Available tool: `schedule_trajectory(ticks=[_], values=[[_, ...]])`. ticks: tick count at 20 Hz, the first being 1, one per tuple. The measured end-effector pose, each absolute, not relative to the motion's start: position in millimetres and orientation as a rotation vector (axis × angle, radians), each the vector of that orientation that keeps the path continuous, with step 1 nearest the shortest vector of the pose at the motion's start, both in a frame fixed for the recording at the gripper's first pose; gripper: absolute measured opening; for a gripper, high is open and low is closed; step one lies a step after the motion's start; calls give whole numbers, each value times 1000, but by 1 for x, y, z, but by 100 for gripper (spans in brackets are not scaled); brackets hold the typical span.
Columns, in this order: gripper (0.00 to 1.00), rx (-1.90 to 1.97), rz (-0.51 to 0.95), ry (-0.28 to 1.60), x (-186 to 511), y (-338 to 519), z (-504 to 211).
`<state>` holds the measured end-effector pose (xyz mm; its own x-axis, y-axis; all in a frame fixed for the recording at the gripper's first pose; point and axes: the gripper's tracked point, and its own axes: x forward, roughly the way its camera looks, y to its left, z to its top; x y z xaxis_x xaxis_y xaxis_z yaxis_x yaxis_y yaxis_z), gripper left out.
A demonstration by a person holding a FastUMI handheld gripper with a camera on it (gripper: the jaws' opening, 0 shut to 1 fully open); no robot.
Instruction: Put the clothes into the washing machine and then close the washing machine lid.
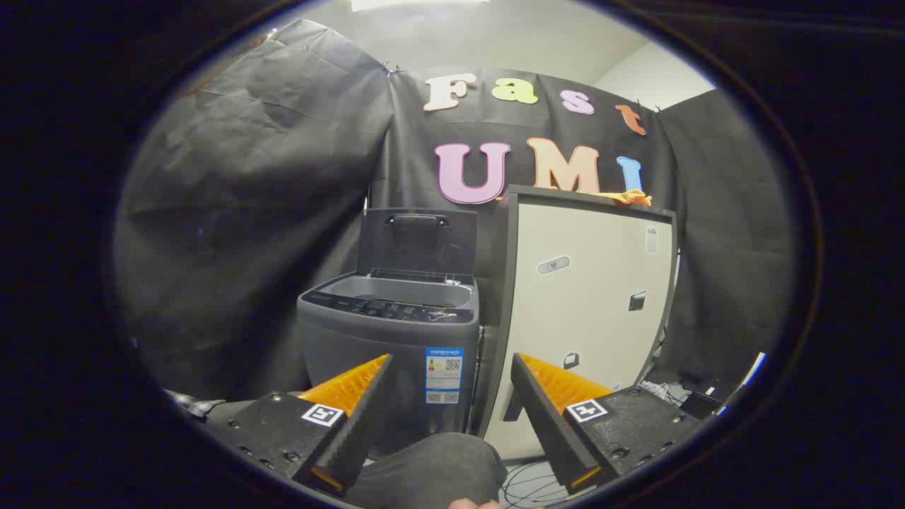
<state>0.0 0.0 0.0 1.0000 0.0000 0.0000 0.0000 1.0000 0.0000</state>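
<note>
1. Washer [392,339]: grey top-loader, stands on the floor beyond the fingers, at about 11 o'clock from the gripper [450,364].
2. Lid [417,240] is up, standing near upright at the back of the washer, handle at its top edge. Tub opening is exposed; can't see whether anything lies inside.
3. Control panel [389,309] runs along the washer's front rim. A label [444,375] sits on the front face, low and to the right.
4. Cabinet [583,304]: tall, pale door with dark frame, just beside the washer at its 3 o'clock. A few small stickers on the door.
5. Orange cloth [626,197] lies on the cabinet's top, toward the right corner. Well above and beyond the gripper, roughly 1 o'clock.
6. Jaws: wide apart, nothing between them. Left finger [346,396] overlaps the washer's front in the view, right finger [558,399] overlaps the cabinet door; neither touches anything.
7. Dark fabric-covered shape [431,470] sits low between the fingers, close to the camera; can't tell what it is.
8. Cables [527,488] lie on the floor at the cabinet's foot.
</note>
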Motion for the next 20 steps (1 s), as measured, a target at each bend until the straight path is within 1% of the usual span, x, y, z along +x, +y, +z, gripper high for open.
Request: schedule_trajectory(ticks=[20], values=[[99,12,-11,4,-1,-5,-1]])
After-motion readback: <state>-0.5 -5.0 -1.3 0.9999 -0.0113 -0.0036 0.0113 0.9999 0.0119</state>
